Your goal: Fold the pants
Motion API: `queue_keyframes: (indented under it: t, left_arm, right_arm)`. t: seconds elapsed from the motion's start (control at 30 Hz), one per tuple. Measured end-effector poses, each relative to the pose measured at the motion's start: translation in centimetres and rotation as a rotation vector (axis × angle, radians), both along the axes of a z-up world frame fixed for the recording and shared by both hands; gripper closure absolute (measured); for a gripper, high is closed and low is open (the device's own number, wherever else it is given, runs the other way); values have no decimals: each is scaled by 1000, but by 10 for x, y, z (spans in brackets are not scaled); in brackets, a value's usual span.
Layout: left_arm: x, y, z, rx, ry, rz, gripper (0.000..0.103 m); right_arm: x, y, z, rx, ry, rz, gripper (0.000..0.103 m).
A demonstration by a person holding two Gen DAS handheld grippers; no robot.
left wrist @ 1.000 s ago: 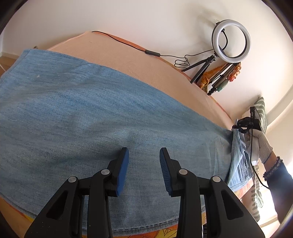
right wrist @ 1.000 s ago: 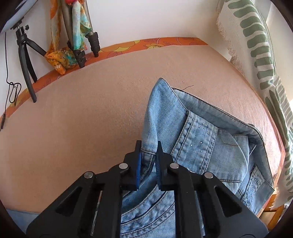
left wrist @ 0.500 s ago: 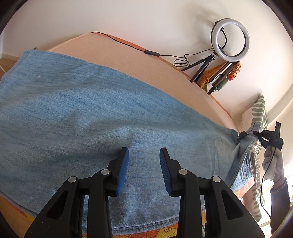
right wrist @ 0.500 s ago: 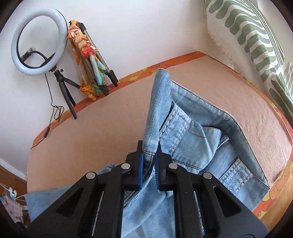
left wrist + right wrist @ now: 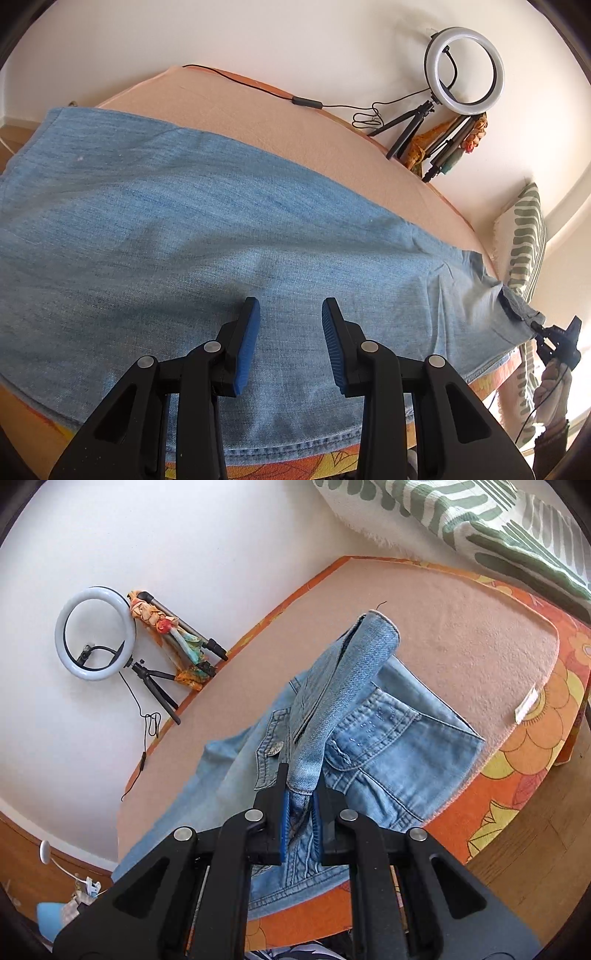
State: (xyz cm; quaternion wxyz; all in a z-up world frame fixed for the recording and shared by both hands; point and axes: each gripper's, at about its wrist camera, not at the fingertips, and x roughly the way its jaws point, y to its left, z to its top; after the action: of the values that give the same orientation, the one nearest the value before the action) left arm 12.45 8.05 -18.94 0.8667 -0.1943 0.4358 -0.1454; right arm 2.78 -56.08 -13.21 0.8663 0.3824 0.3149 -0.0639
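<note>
1. The jeans (image 5: 229,236) lie stretched lengthwise across the peach-covered bed (image 5: 280,122), with the long axis running from the hem end at the left of the left wrist view to the waistband end at the far right.
2. The left gripper (image 5: 290,345) hangs over the leg fabric near the bed's front edge. Its fingers (image 5: 246,343) are spread wide with nothing between them.
3. The right gripper (image 5: 300,823) is clenched on a waistband edge of the jeans (image 5: 373,746). The denim rises in a twisted strip ahead of its fingers (image 5: 283,823).
4. A ring light (image 5: 464,71) stands by the wall and a striped pillow (image 5: 524,236) sits at the waist end.
</note>
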Motion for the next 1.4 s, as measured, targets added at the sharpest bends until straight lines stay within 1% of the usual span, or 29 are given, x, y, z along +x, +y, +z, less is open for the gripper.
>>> queue_keyframes:
  t: [0.07, 0.2, 0.23, 0.3, 0.37, 0.4, 0.47, 0.5, 0.6, 0.7, 0.73, 0.77, 0.83, 0.9, 0.93, 1.03, 1.07, 1.13, 1.17, 1.27, 1.33, 1.4]
  left_arm:
    - [1, -2, 1, 6, 1, -1, 70]
    - [2, -3, 0, 8, 7, 2, 70]
    - [2, -3, 1, 11, 7, 1, 70]
    - [2, -4, 0, 19, 7, -1, 70]
    - [2, -5, 1, 25, 7, -2, 70]
    - [2, -4, 1, 25, 7, -2, 70]
    - [2, -5, 0, 24, 6, 0, 70]
    - [2, -4, 0, 24, 6, -1, 70]
    - [2, -2, 1, 15, 13, 12, 70]
    - [-2, 2, 6, 11, 3, 42, 70]
    - [-4, 2, 8, 22, -9, 50, 70]
    - [-6, 3, 11, 38, -22, 57, 70]
    - [-9, 5, 16, 66, -42, 74, 70]
    - [-12, 10, 18, 77, -54, 93, 70]
    - [-13, 13, 19, 79, -57, 103, 70]
    - [-15, 20, 16, 84, -46, 135, 70]
    - [-16, 24, 14, 87, -41, 147, 70]
    - [-16, 28, 9, 88, -31, 169, 70]
    - [-17, 31, 7, 86, -26, 180, 70]
    - [-18, 35, 3, 85, -16, 197, 70]
    - [-19, 36, 2, 83, -16, 204, 70]
    - [-19, 38, 3, 84, -18, 207, 70]
  right_arm:
    - [-8, -7, -21, 64, 11, -10, 92]
    - [-21, -19, -58, 146, 45, -48, 92]
    - [-22, -22, -63, 168, 47, -50, 92]
    - [-22, -23, -67, 171, 55, -47, 92]
    - [-19, -21, -64, 127, 89, -24, 92]
    - [-18, -21, -60, 102, 111, -13, 91]
    - [-21, -21, -52, 51, 144, -14, 79]
    - [-24, -21, -46, 16, 153, -15, 78]
    - [-34, -21, -22, -72, 127, -3, 78]
    - [-27, -14, 12, -190, 63, 46, 78]
    - [-19, -11, 22, -217, 40, 75, 73]
    - [-9, -9, 29, -231, 15, 113, 61]
    - [18, -1, 41, -264, -15, 180, 47]
    - [53, 13, 45, -289, -36, 300, 47]
    - [71, 21, 47, -300, -32, 356, 46]
    - [127, 47, 44, -310, -1, 524, 45]
    - [145, 56, 42, -327, 16, 561, 44]
    - [174, 73, 34, -397, 49, 611, 44]
    - [188, 80, 30, -414, 66, 643, 44]
    - [221, 95, 10, -404, 130, 748, 42]
    - [235, 102, 0, -430, 155, 765, 42]
    - [246, 104, -11, -415, 176, 779, 42]
